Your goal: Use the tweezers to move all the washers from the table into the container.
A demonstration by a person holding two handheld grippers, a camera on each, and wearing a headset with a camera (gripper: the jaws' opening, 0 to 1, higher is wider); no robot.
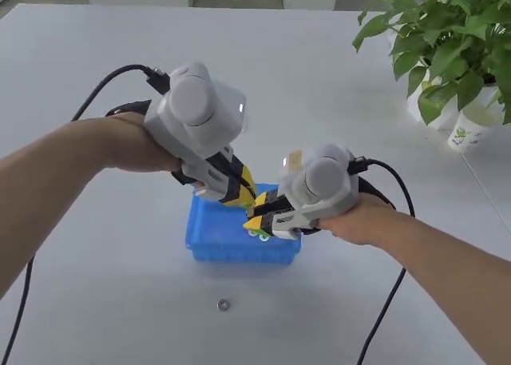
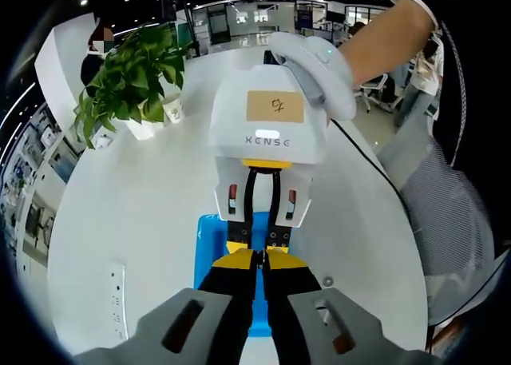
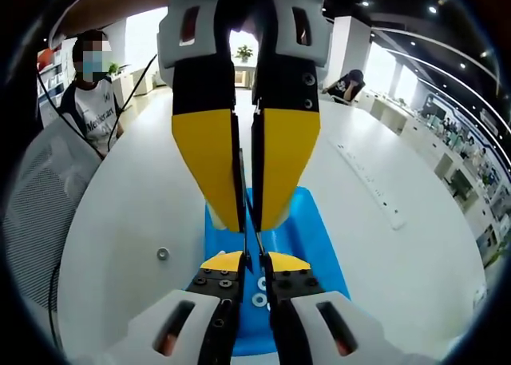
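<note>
— Where are your tongs just now?

— Both are over the blue container (image 1: 215, 243) on the white table (image 1: 96, 301), with their tips facing one another. My left tongs (image 1: 243, 193) reach in from the left and my right tongs (image 1: 257, 220) from the right. The tips almost meet above the container's near edge.

— And what do they hold?

— My left tongs are pressed nearly together on the tweezers (image 3: 255, 243), a thin metal strip running down the slit between the yellow pads. Its point comes down between the tips of my right tongs. Those stand narrow, with only a slim gap. I cannot tell whether they pinch the tweezers or only sit around them.

— Where are the washers?

— I can make out two washers (image 3: 261, 283) lying on the container's floor, just under the tips of my right tongs. One loose washer (image 1: 223, 304) lies flat on the table, apart from the container, on the side nearest me.

— Anything else about?

— A leafy plant (image 1: 447, 37) in a white pot stands at the far right of the table. A white power strip (image 3: 367, 185) lies flat on the table, well apart from the container.
</note>
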